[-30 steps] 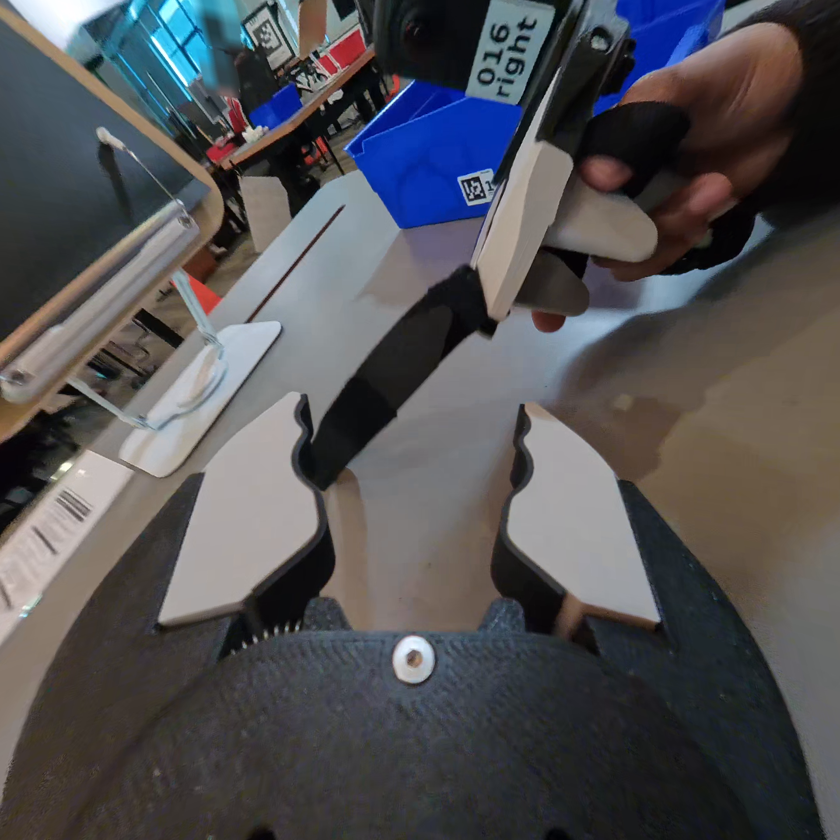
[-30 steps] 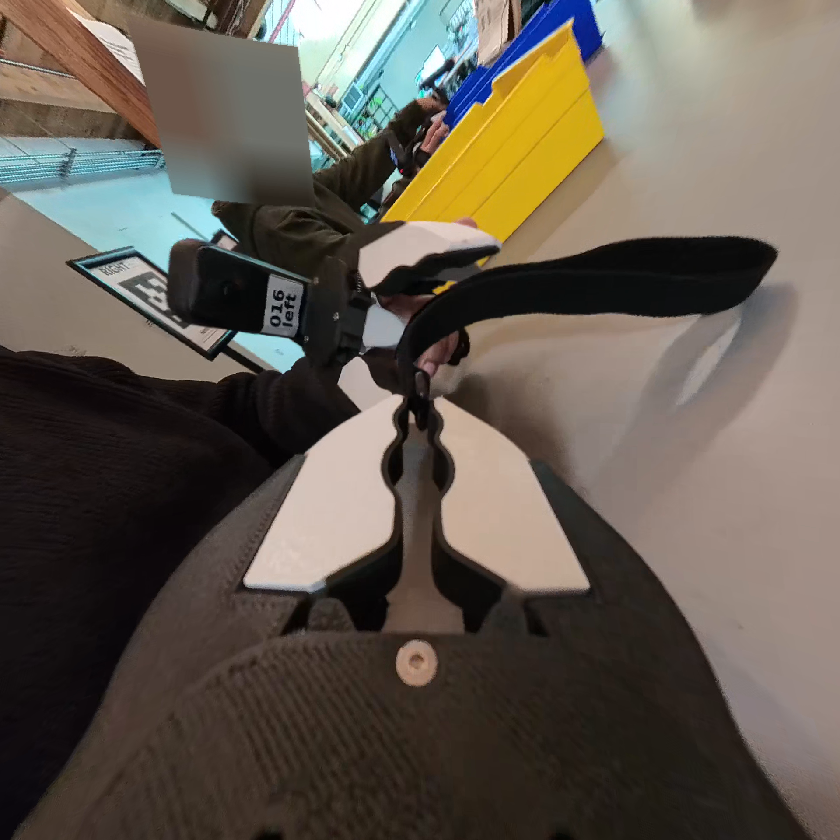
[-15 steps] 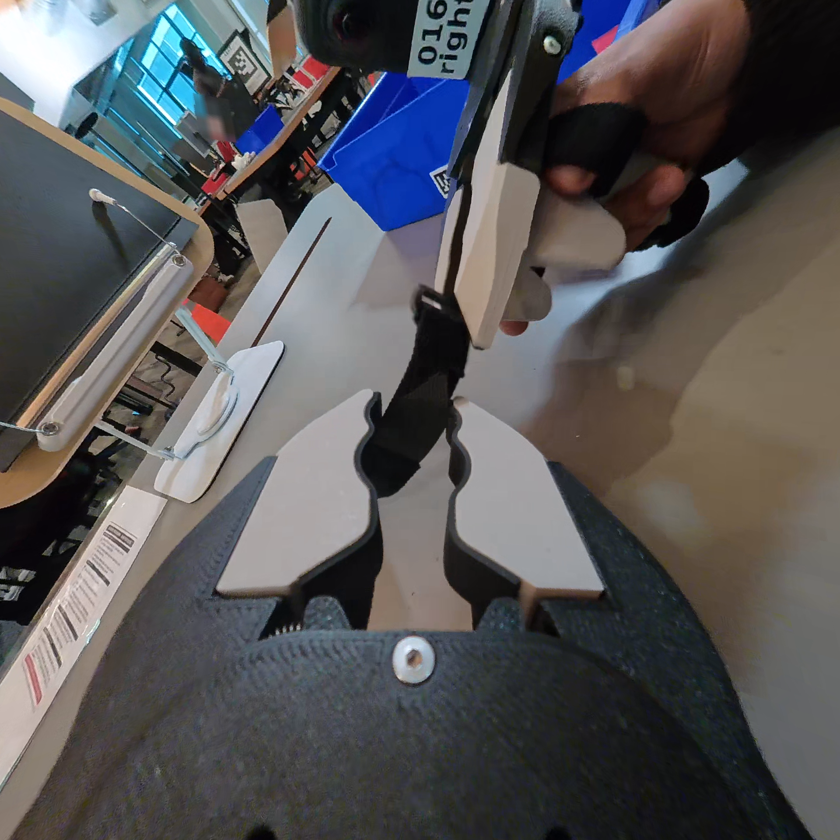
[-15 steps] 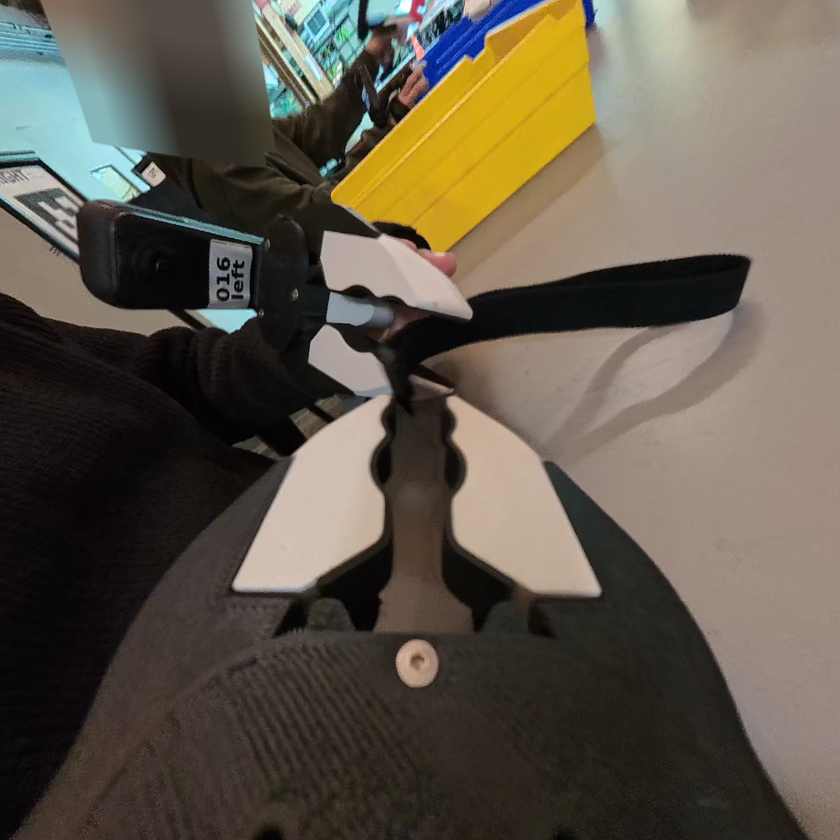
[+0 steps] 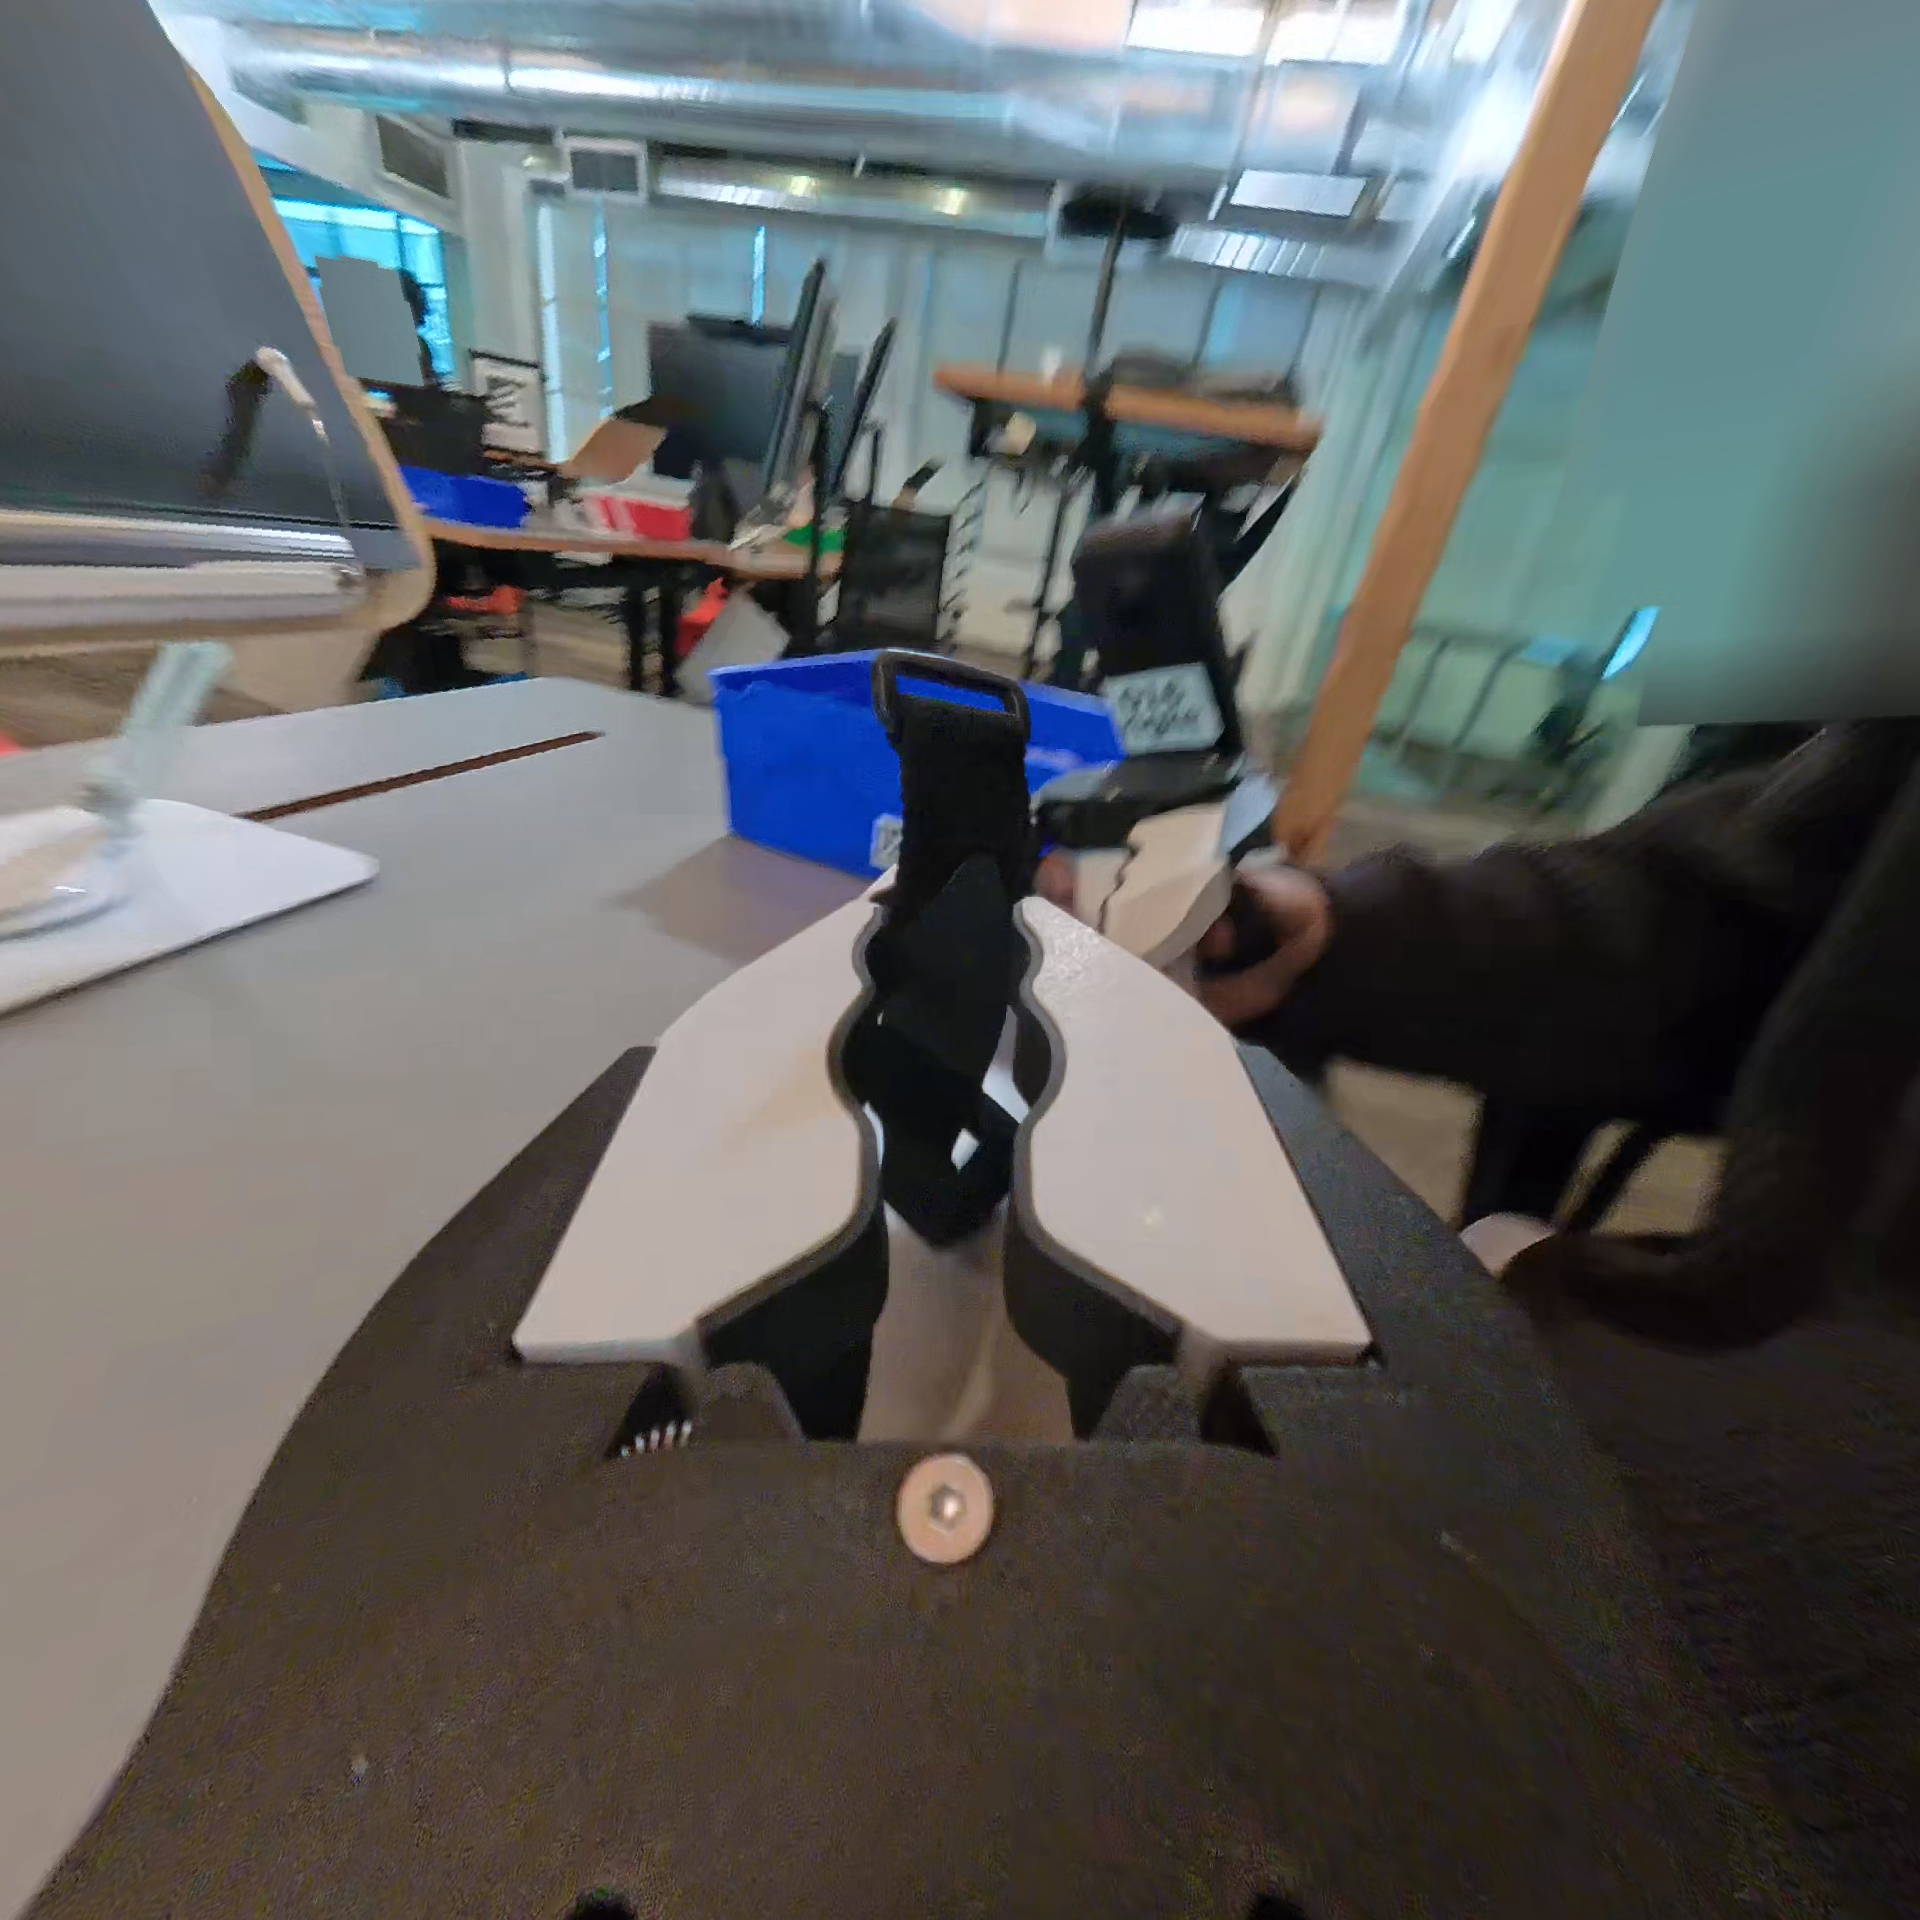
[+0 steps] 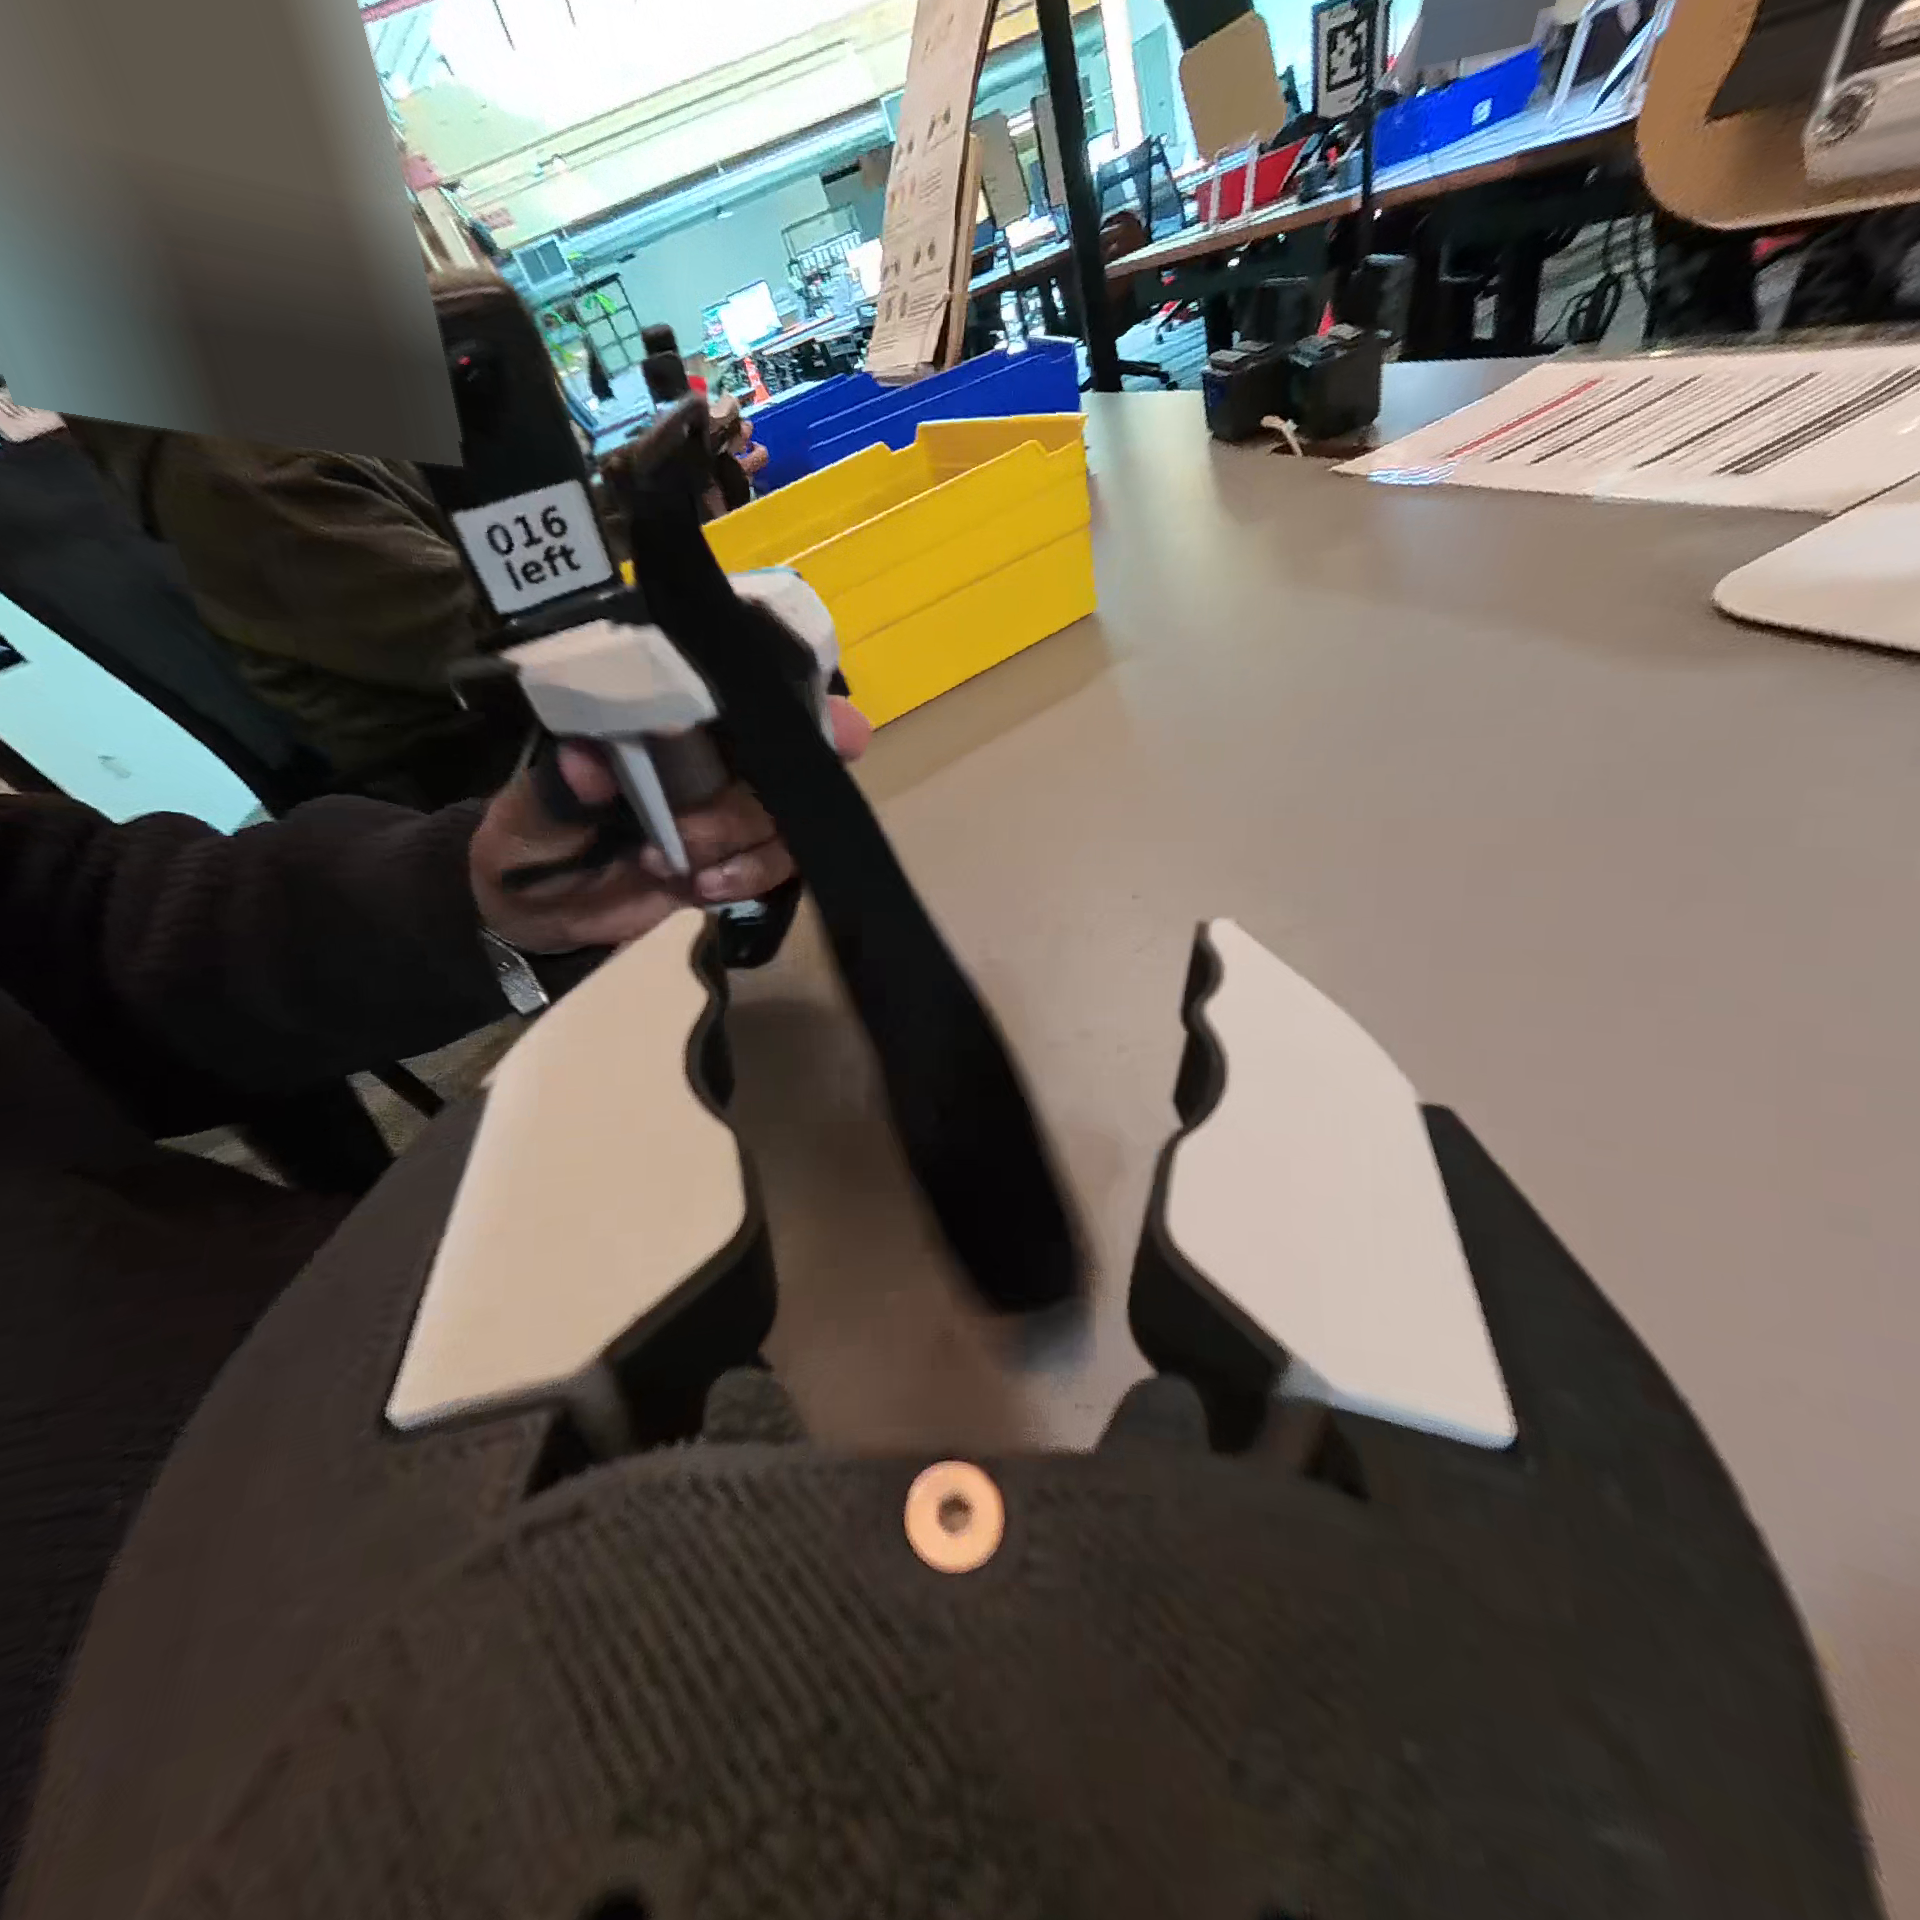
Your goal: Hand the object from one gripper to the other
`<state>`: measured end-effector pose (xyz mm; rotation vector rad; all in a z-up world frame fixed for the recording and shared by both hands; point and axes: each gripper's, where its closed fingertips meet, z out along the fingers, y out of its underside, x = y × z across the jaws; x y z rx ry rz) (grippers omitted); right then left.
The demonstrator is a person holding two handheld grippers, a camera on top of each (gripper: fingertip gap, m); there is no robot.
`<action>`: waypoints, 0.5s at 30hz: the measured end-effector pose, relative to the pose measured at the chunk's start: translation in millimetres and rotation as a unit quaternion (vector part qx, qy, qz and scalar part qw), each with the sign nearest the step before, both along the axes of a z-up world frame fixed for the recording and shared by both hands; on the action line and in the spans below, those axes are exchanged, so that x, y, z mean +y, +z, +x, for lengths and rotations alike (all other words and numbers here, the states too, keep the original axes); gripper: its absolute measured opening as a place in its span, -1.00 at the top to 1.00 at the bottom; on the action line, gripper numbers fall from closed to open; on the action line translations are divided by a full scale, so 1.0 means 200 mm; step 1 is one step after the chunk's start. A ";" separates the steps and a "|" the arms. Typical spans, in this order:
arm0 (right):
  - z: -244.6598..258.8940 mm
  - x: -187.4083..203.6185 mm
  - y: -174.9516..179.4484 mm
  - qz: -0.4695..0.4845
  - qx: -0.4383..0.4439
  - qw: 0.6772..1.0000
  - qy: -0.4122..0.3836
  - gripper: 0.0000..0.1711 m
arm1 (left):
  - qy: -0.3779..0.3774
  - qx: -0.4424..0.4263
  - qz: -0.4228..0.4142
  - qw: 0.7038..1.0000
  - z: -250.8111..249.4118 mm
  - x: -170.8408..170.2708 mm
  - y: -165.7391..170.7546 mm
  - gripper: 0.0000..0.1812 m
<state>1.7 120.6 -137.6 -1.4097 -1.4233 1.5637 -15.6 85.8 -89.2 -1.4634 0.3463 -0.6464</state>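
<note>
Now the left gripper [image 5: 943,935] has its two white, wavy-edged fingers [image 5: 748,1164] pressed in against a black woven strap [image 5: 951,831], which is bunched and folded in the narrow gap between them and stands up past the tips to a thin black rectangular buckle ring at its top end. Its inner finger faces are lined in black, and its body below is a coarse, matte black printed shell with one silver screw. Across from it, the right gripper [image 6: 956,966] is spread wide, with flat white finger plates of the same scalloped outline; the strap's free end hangs slanting into that wide gap, nearer the middle than either finger and touching neither as far as can be seen. Only the right wrist view shows the strap's full length, running from the left gripper, held in a hand [image 6: 623,842] with a dark knit sleeve, down toward the camera; only the left wrist view shows the buckle ring and the crumpled fold inside the clamp. Behind the strap there a blue bin [image 5: 810,769] sits on the smooth grey table [image 5: 312,1091], with a white stand base [image 5: 177,894] at the left. From the right wrist view, a yellow bin [image 6: 935,561] stands on the same table, with printed sheets [image 6: 1662,436] farther right.
</note>
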 end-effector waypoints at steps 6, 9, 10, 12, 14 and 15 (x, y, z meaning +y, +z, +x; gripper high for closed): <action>-0.01 -0.10 -0.06 0.050 -0.023 0.998 0.039 -0.08 | -0.036 -0.146 -0.002 0.989 -0.08 -0.02 0.08 0.77; -0.01 -0.13 -0.12 0.105 -0.040 0.993 0.046 -0.08 | -0.057 -0.182 0.005 0.982 -0.09 -0.04 0.12 0.77; -0.01 -0.14 -0.13 0.128 -0.046 0.990 0.048 -0.09 | -0.063 -0.199 0.006 0.978 -0.09 -0.04 0.13 0.77; -0.01 -0.17 -0.17 0.171 -0.057 0.982 0.054 -0.10 | -0.077 -0.232 0.009 0.970 -0.09 -0.05 0.16 0.77; -0.01 -0.20 -0.21 0.204 -0.068 0.975 0.061 -0.09 | -0.086 -0.256 0.012 0.963 -0.08 -0.06 0.18 0.76; -0.02 -0.21 -0.22 0.219 -0.073 0.971 0.061 -0.05 | -0.088 -0.264 0.015 0.960 -0.08 -0.06 0.18 0.76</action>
